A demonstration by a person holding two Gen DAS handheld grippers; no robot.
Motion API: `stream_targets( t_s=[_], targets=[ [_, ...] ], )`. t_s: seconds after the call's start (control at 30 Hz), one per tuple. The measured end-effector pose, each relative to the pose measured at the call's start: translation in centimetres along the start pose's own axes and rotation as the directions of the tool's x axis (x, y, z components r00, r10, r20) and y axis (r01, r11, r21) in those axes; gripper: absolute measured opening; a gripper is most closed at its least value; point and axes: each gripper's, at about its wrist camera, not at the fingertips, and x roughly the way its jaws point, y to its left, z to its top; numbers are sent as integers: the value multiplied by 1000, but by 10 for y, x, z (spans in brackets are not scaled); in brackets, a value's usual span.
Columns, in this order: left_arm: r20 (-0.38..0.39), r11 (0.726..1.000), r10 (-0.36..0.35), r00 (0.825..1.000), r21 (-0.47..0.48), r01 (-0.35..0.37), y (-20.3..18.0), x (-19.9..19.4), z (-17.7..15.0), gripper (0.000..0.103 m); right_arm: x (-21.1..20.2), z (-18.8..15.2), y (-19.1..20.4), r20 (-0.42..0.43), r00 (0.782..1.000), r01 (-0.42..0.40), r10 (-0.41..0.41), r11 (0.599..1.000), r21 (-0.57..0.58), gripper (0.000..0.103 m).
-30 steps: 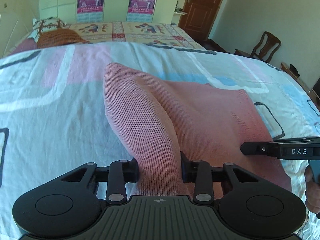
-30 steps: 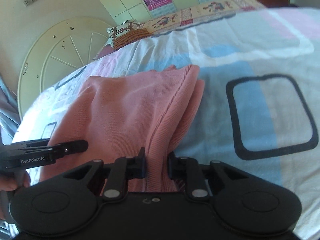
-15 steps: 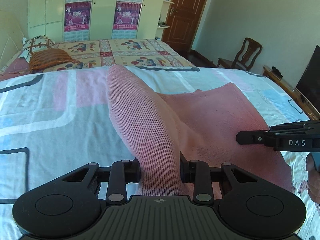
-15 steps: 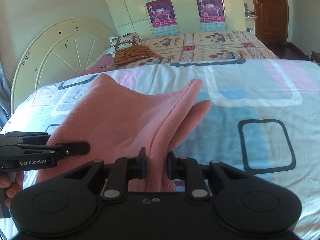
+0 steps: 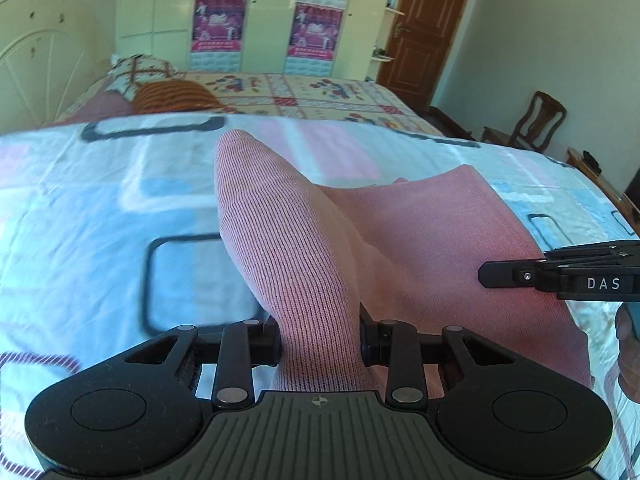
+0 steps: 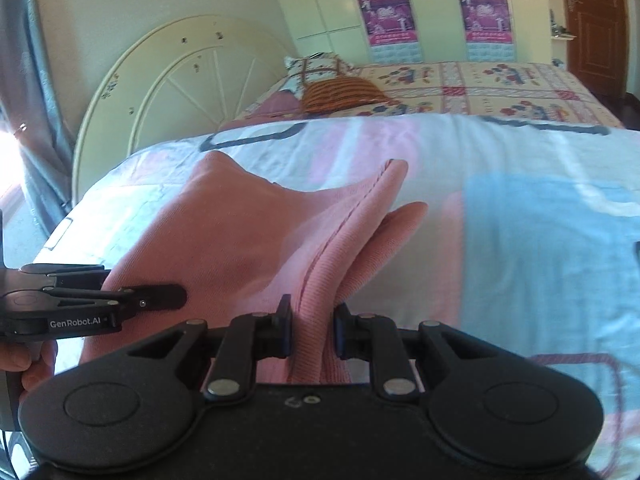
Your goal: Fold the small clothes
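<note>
Two tools are in my hands, and each pinches a bunched edge of the same pink knit garment. My left tool has a thick ribbed fold clamped between its pads; the cloth rises from the jaws as a rounded ridge and runs away from me. My right tool grips a narrower seamed edge of the garment, jaws pressed close on it. The garment hangs between the two tools, its far part draping toward the bed, whose cover is pale with blue, pink and dark-outlined squares. Open cover lies to both sides and beyond. Further off are a patterned quilt, a rounded headboard and a wooden chair by the wall.
</note>
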Motion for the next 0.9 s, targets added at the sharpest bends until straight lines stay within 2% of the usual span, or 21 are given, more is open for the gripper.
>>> stream_targets(
  t_s=[0.1,0.17,0.27,0.3,0.4,0.5,0.53,0.57,0.6,0.63,0.67,0.7,0.73,0.77,0.8,0.9],
  targets=[
    [-17,999,1,1000,-50,-1,32,-2,-16,32,18,-5,22,-32,999,-33,33,999,-2,19],
    [-24,996,-23,999,-84,21,49,1,-29,34,30,-10,27,-59,997,-43,43,999,13,19],
    [-16,984,-53,998,-173,49,72,13,-55,48,53,-24,16,-106,994,-4,10,998,64,19],
    [-8,979,-54,999,-197,51,77,17,-63,49,59,-33,8,-127,992,0,13,994,107,20],
    [29,957,-76,997,-277,81,86,21,-75,49,59,-42,-13,-98,992,-57,79,976,210,19],
    [39,958,-74,996,-274,82,83,20,-80,51,56,-41,-8,-101,993,-41,61,982,183,22],
    [37,958,-76,996,-273,84,85,17,-80,55,55,-40,-7,-100,993,-38,57,983,181,25],
    [31,960,-59,998,-271,65,85,12,-79,69,53,-38,-6,-96,994,-28,46,983,179,29],
    [43,965,-30,999,-259,40,87,4,-78,77,49,-36,-4,-84,996,-1,16,985,174,41],
    [84,972,-7,996,-234,27,89,-8,-75,78,41,-33,-2,-56,998,27,-18,986,165,49],
    [129,977,11,992,-212,17,91,-19,-72,78,32,-30,-2,-8,999,41,-40,987,156,50],
    [158,981,22,987,-196,9,92,-25,-67,78,26,-25,-4,20,999,38,-41,988,151,48],
    [181,984,27,983,-176,5,91,-29,-60,76,24,-18,-5,25,999,28,-32,988,152,41],
    [196,988,17,981,-153,13,90,-30,-52,68,26,-10,-6,27,999,18,-22,988,153,36],
    [191,991,-5,982,-131,31,87,-26,-44,58,30,-3,-6,27,999,13,-17,989,145,29],
    [106,997,-58,993,-41,62,72,-1,-22,51,49,15,5,8,1000,27,-28,997,66,21]
  ],
)
